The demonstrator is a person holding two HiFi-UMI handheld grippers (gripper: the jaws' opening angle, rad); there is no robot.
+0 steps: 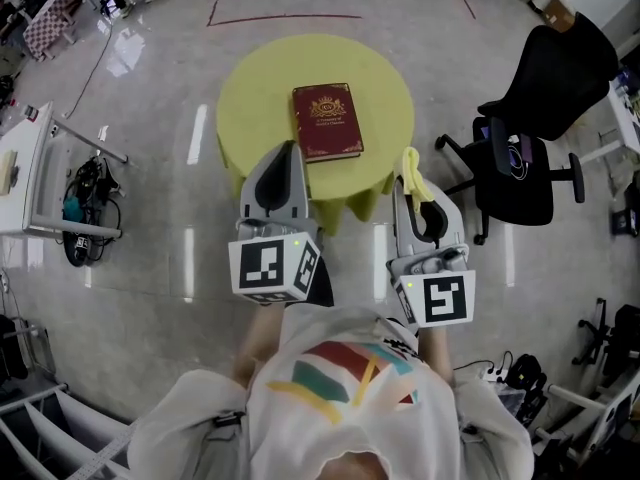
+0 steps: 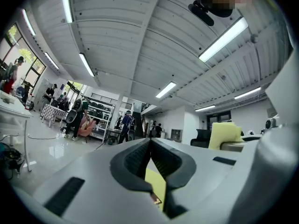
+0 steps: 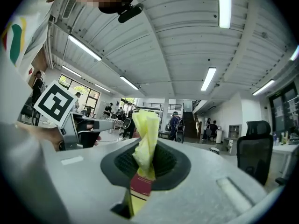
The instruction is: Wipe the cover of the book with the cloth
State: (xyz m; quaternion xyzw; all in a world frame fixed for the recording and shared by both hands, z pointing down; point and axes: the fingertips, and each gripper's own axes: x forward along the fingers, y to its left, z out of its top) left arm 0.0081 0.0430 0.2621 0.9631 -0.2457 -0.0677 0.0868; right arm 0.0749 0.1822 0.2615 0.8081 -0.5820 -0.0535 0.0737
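A dark red book (image 1: 326, 121) with a gold emblem lies flat on the round yellow table (image 1: 250, 93). My left gripper (image 1: 289, 149) is shut and empty, its tip over the table's near edge just left of the book; in its own view the jaws (image 2: 150, 146) meet with only a strip of yellow table (image 2: 156, 186) showing below them. My right gripper (image 1: 413, 184) is shut on a yellow cloth (image 1: 410, 162) at the table's near right edge. The cloth (image 3: 145, 130) stands up between the jaws, with the book (image 3: 139, 185) showing below.
A black office chair (image 1: 536, 118) stands to the right of the table. A white table (image 1: 25, 168) and a bundle of cables (image 1: 85, 208) are at the left. People stand far off in the hall in both gripper views.
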